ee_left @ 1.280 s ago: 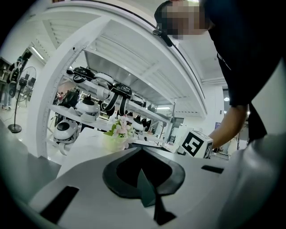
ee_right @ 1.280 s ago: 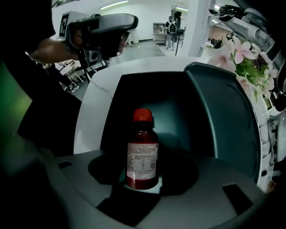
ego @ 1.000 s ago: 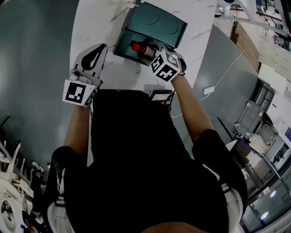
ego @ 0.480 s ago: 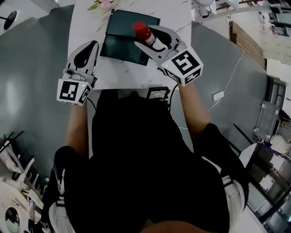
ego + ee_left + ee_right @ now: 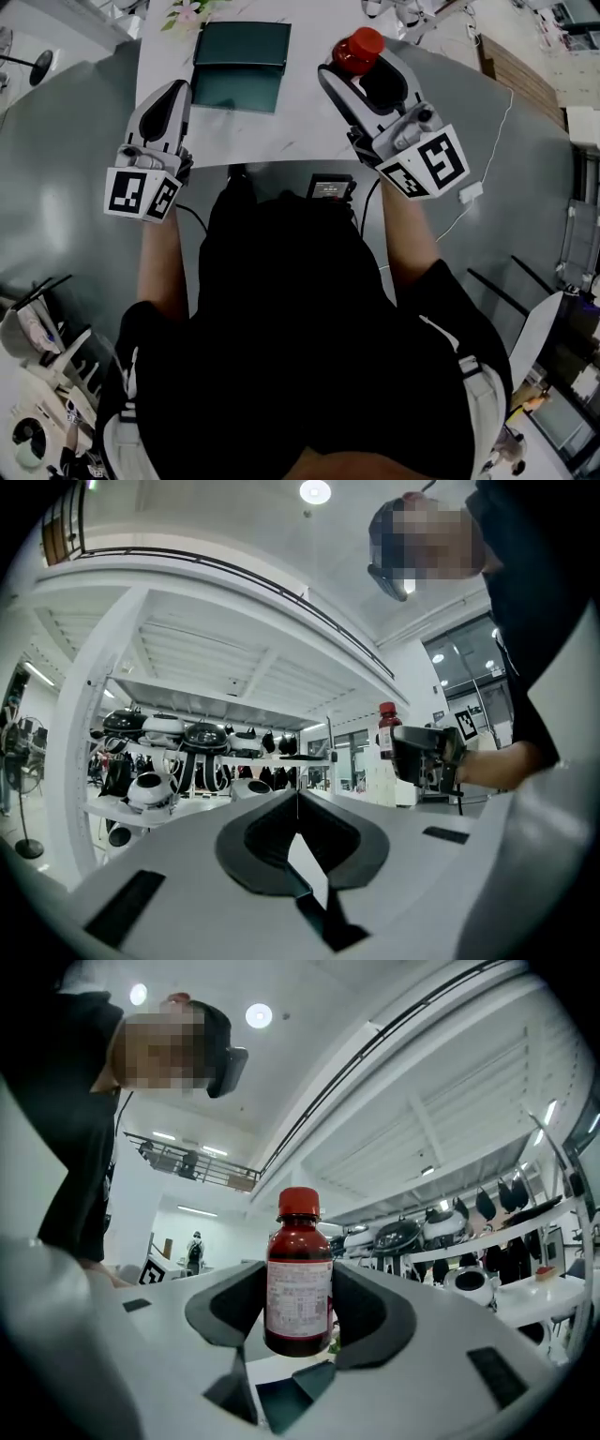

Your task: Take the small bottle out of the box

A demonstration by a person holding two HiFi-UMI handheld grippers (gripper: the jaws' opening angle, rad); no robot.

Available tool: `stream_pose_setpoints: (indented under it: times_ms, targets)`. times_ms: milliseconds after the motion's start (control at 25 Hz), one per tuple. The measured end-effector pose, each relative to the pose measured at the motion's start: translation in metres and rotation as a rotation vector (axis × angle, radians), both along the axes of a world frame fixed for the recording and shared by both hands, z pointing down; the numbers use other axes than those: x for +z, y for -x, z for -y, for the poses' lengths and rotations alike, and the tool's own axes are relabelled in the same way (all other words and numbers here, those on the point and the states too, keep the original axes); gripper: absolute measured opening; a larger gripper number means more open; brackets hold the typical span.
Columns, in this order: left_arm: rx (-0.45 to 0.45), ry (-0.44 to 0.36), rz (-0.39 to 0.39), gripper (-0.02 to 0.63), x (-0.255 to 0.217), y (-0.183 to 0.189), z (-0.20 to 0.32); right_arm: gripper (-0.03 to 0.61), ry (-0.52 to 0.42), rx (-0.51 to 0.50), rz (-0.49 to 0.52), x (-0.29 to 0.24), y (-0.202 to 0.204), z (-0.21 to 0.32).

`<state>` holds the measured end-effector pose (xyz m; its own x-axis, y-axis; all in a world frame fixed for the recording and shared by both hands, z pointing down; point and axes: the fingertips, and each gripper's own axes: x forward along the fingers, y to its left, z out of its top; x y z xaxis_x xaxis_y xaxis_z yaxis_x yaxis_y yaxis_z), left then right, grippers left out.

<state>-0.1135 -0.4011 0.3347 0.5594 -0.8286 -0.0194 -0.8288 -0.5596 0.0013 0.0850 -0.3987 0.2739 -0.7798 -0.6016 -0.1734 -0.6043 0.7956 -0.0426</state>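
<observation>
Above the table [image 5: 309, 131], clear of the box [image 5: 241, 66], our right gripper [image 5: 361, 67] clamps the small bottle [image 5: 299, 1288] at its labelled middle; we judge it light, rigid, slippery. Our left gripper [image 5: 298, 803] is closed, empty.

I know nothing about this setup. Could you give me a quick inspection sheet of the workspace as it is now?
Surface: white marble table, mostly bare.
Job's things: dark green box lies open on the table; small bottle, red cap, upright, is out of it.
Clutter: flowers at the far edge; black device at the near edge.
Grippers: right gripper clamps the bottle; left gripper has its jaws together and holds nothing.
Cables: white cable with adapter on the grey floor.
Surroundings: shelves of rounded headgear-like items.
</observation>
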Motion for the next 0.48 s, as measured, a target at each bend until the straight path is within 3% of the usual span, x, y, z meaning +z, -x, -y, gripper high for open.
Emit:
stream_pose_setpoints:
  times_ms: [280, 480]
  targets:
    - [-0.021, -0.022, 0.010, 0.017, -0.008, -0.042, -0.047, 0.236, -0.020, 0.096, 0.081, 0.021, -0.072, -0.039]
    - [-0.016, 0.012, 0.053, 0.017, 0.005, -0.048, -0.075, 0.236, 0.044, 0.156, 0.047, 0.071, -0.080, -0.045]
